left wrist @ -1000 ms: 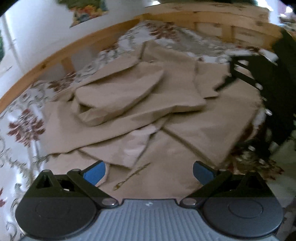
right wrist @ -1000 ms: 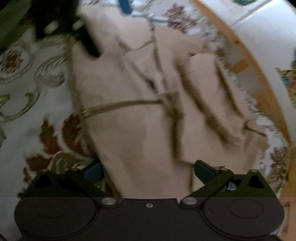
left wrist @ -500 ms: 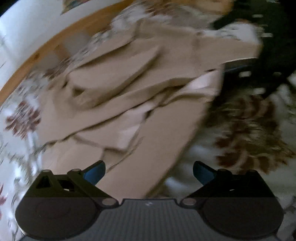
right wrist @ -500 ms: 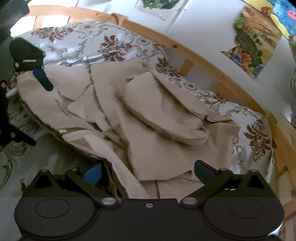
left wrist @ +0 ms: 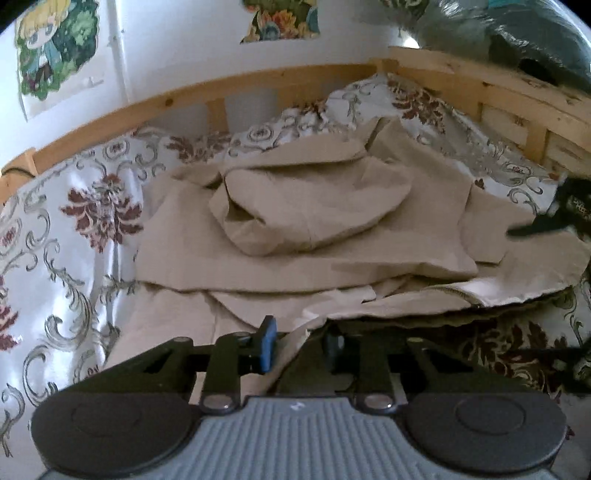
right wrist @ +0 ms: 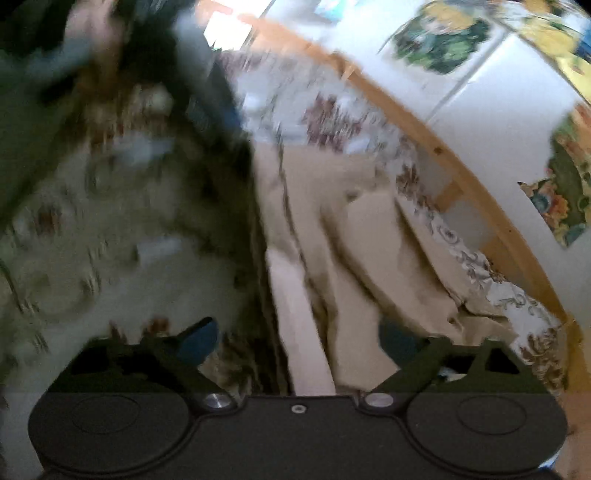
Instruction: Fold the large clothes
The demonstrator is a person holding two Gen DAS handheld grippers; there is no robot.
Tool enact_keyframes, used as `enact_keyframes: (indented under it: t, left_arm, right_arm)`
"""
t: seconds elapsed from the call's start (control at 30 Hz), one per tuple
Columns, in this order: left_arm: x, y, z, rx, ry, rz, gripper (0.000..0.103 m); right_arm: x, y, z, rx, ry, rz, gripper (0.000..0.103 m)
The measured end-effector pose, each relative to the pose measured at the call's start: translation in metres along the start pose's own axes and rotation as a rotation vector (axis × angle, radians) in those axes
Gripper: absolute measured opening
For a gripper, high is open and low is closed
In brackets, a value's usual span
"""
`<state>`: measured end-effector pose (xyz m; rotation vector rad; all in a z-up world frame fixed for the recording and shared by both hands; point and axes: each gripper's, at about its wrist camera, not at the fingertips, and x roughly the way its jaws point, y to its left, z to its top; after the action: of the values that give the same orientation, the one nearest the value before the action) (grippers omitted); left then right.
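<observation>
A large beige garment (left wrist: 332,221) lies crumpled in loose layers on a floral bedspread (left wrist: 85,236). My left gripper (left wrist: 301,343) is at the garment's near edge. Its jaws are closing, and a bunched fold of the beige cloth fills the gap between the blue pads (left wrist: 267,343). The hem to its right hangs lifted, with shadow under it. In the blurred right wrist view, my right gripper (right wrist: 299,339) has its jaws wide but closing. A pale strip of the garment (right wrist: 303,325) runs between them, with room on the left side. The right gripper (left wrist: 554,218) also shows as a dark shape at the garment's right edge.
A wooden bed rail (left wrist: 258,88) curves round the back and right of the bed. Posters (left wrist: 55,48) hang on the white wall behind it. A dark bulky bag (left wrist: 517,29) sits on the rail at the top right. The bedspread lies bare left of the garment.
The left jaws have gone from wide apart to narrow around the cloth's near edge, and that view has swung to face the back rail. The right view has tilted and blurred, and its jaws have narrowed a little.
</observation>
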<state>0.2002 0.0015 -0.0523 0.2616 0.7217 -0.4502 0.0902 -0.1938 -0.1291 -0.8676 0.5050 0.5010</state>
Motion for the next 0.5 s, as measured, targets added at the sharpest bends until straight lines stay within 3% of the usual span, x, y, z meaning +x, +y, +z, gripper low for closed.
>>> enact_keyframes:
  t: [0.07,0.13,0.17,0.23,0.27,0.3,0.33,0.4,0.47,0.5]
  left_arm:
    - [0.002,0.001,0.001,0.008,0.001,0.0,0.029]
    - [0.002,0.003,0.003,0.032,0.025,0.029,0.038]
    - [0.002,0.004,0.002,0.044,0.042,0.05,0.049]
    - [0.0,0.008,0.0,0.043,0.081,0.081,0.06]
    - [0.0,0.011,0.0,0.034,0.107,0.081,0.061]
    - [-0.001,0.014,-0.002,0.022,0.13,0.084,0.061]
    - [-0.001,0.016,-0.003,0.013,0.153,0.102,0.061]
    - [-0.001,0.021,-0.007,-0.002,0.195,0.095,0.054]
    - [-0.001,0.022,-0.008,-0.013,0.209,0.069,0.036]
    - [-0.001,0.022,-0.009,-0.011,0.21,0.073,0.034]
  right_arm:
    - [0.016,0.001,-0.007,-0.041,0.113,-0.057,0.057]
    - [0.027,-0.005,-0.018,-0.064,0.213,-0.138,0.042]
    - [0.025,-0.012,-0.023,-0.047,0.224,-0.177,0.041]
    - [0.012,-0.028,-0.029,0.02,0.195,-0.247,0.04]
    - [0.002,-0.04,-0.032,0.077,0.174,-0.286,0.034]
    - [-0.005,-0.047,-0.033,0.124,0.16,-0.307,0.03]
    - [-0.011,-0.054,-0.036,0.18,0.148,-0.329,0.016]
    - [-0.015,-0.059,-0.04,0.215,0.145,-0.362,0.011]
    - [-0.013,-0.053,-0.038,0.179,0.135,-0.372,0.007]
    - [-0.012,-0.048,-0.036,0.153,0.136,-0.384,0.007]
